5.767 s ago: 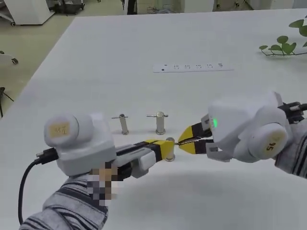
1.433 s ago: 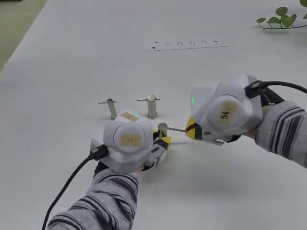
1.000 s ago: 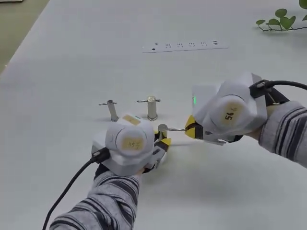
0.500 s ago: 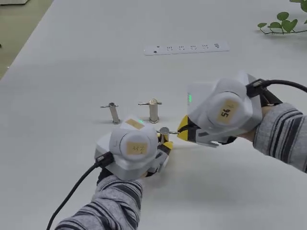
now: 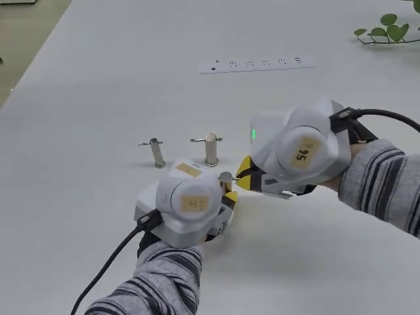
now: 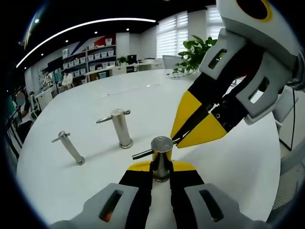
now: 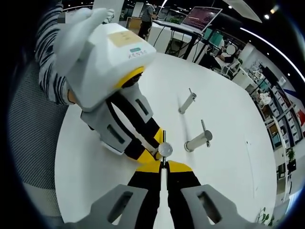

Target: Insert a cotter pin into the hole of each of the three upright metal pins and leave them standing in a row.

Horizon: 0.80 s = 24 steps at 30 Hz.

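2 of the 3 pins look done. Beyond the tips of my left gripper [image 6: 161,172], the nearer finished pin [image 6: 121,128] and the farther finished pin [image 6: 70,147] stand upright, each with a thin wire cotter crossing just under its head. The third pin [image 6: 161,156] is in hand: my left jaws pinch its lower shank and hold it upright. The jaws of my right gripper [image 7: 163,168] are pressed together on the cotter pin [image 6: 142,154], tips right against the pin's head. The cotter's free end pokes out of the hole on the side away from them. I judge that only letting go and tidying the row remain. The pins are smooth, bright steel cylinders with flat round heads. The cotters look slender and stiff, and the table [image 5: 197,85] is matt white.
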Motion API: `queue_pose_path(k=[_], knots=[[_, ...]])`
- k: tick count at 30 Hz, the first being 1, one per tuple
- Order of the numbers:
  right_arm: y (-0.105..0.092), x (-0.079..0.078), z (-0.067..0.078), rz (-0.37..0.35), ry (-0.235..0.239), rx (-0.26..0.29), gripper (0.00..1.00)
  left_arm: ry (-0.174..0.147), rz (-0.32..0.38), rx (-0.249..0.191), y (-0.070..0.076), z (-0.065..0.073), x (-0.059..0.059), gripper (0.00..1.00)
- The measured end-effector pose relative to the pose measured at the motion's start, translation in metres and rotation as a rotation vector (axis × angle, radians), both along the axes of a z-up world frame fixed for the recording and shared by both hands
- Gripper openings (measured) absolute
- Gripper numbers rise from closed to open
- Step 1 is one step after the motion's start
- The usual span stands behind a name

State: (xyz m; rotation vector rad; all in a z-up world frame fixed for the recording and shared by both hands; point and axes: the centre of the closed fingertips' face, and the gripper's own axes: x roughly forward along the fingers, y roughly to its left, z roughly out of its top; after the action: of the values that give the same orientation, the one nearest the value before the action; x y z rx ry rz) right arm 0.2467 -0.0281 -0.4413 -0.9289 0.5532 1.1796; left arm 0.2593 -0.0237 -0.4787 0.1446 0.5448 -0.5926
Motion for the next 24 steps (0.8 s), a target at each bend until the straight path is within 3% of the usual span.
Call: queue_pose_path(k=[15, 24], knots=[[0.0017, -0.0027, 0.0056, 0.016, -0.032, 0.025, 0.01, -0.001, 0.055, 0.004, 0.0007, -0.0003, -0.0007, 0.09], [-0.0019, -0.0013, 0.0021, 0.007, -0.037, 0.009, 0.0, 0.0, 0.064, 0.004, 0.0011, -0.0002, -0.001, 0.09]])
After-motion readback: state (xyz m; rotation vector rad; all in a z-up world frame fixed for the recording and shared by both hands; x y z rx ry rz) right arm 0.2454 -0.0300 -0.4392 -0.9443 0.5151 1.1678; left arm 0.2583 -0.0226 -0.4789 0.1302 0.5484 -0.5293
